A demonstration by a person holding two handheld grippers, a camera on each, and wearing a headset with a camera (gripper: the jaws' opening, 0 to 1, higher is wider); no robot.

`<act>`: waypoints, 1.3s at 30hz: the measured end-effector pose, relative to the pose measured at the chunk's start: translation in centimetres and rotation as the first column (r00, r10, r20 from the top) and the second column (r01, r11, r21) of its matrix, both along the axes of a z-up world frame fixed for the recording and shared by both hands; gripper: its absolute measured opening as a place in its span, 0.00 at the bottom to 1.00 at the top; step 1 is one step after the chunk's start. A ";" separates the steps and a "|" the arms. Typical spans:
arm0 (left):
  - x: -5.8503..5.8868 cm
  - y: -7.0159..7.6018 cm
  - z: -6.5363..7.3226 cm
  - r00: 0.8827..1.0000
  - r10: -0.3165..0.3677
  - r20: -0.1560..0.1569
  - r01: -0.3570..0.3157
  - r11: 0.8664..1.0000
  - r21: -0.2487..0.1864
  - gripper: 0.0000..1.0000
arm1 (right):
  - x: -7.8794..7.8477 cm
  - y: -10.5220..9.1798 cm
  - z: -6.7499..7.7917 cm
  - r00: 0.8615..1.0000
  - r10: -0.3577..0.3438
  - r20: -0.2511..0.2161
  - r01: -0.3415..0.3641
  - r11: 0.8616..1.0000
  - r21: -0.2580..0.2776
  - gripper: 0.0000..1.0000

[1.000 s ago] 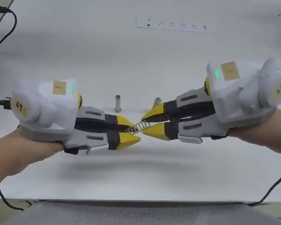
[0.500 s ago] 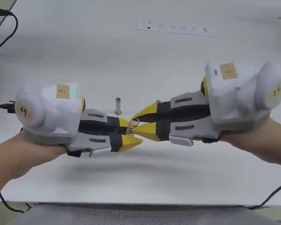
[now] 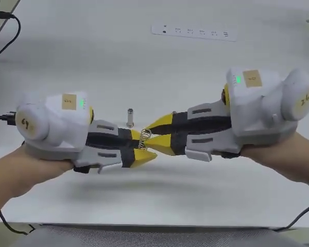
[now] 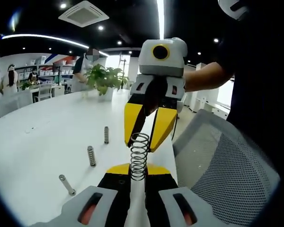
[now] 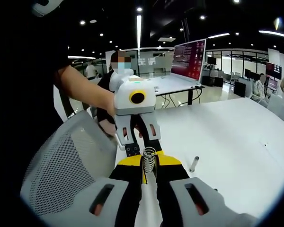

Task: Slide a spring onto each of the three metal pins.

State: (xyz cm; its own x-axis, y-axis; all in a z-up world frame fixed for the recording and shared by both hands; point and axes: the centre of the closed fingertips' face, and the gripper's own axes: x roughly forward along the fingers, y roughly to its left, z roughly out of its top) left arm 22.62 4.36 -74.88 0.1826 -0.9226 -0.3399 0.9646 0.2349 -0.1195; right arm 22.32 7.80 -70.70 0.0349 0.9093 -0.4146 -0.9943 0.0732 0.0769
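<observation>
A small steel spring (image 3: 146, 135) hangs in the air between the two grippers, which point at each other. My left gripper (image 3: 143, 145) is shut on one end; the coil (image 4: 139, 156) rises from its jaws. My right gripper (image 3: 150, 137) comes in from the right, and its yellow fingers (image 4: 132, 120) press on both sides of the coil's other end (image 5: 149, 158). One bare metal pin (image 3: 130, 117) stands on the white table just behind the tips. The left gripper view has a bare pin (image 4: 66, 184) and two pins (image 4: 91, 155) that look coil-wrapped.
A white power strip (image 3: 194, 31) lies at the back of the table and a black cable (image 3: 2, 31) at the far left. A grey mesh chair (image 4: 227, 175) stands at the table's near edge. People sit at distant desks.
My right gripper has moved left toward the left gripper and slid over the spring, so less coil shows between the tips. Little has changed in the last half second.
</observation>
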 end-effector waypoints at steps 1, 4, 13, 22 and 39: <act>0.0 0.0 0.0 1.000 0.000 0.001 0.000 1.000 0.001 0.02 | 0.0 0.0 0.0 1.000 -0.004 -0.005 0.004 1.000 0.002 0.08; -0.1 0.0 0.0 1.000 -0.003 0.001 0.003 1.000 0.003 0.02 | -0.2 0.0 0.0 1.000 -0.004 -0.015 0.004 1.000 0.007 0.08; -0.3 -0.1 0.0 1.000 -0.011 -0.003 0.011 1.000 0.005 0.02 | -0.3 0.2 0.0 0.999 -0.009 -0.039 0.010 1.000 0.022 0.09; -0.2 -0.1 0.1 1.000 -0.011 -0.004 0.011 1.000 0.001 0.02 | -0.2 0.3 0.2 1.000 -0.008 -0.030 0.009 1.000 0.027 0.08; -0.1 -0.1 0.1 1.000 0.015 -0.024 -0.015 1.000 -0.007 0.03 | -0.2 0.4 0.1 1.000 -0.005 -0.013 0.005 1.000 0.021 0.08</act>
